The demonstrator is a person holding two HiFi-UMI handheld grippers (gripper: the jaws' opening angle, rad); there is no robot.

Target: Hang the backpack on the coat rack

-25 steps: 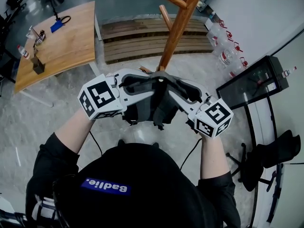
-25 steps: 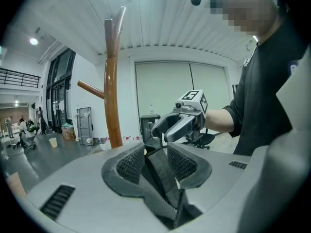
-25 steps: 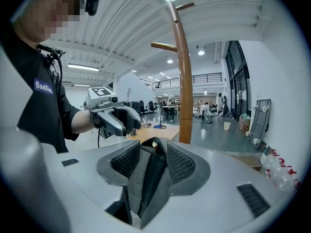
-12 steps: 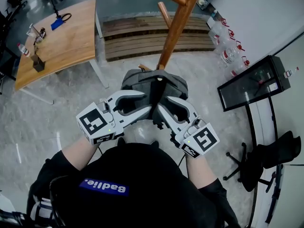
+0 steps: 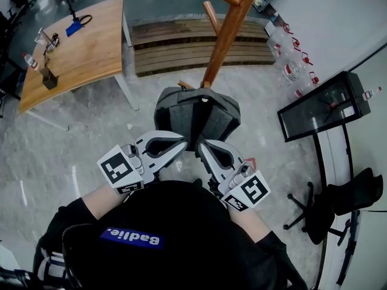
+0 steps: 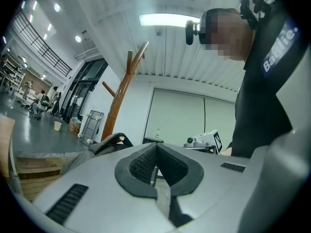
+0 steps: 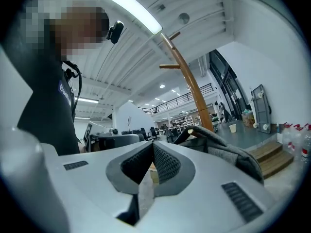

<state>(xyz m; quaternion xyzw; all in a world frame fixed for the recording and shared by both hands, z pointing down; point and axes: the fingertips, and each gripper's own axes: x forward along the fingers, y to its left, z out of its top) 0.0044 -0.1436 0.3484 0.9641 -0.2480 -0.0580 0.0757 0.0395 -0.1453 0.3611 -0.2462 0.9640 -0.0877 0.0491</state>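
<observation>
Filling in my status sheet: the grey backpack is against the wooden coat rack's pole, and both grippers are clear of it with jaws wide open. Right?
No: the left gripper and the right gripper have their jaws shut on nothing, as each gripper view shows. The grey backpack is against the coat rack's pole, both grippers clear of it.

One backpack point(image 5: 196, 116), one coat rack point(image 5: 227, 32), two tongs point(image 5: 180, 146) point(image 5: 204, 148), one table point(image 5: 81, 50).
</observation>
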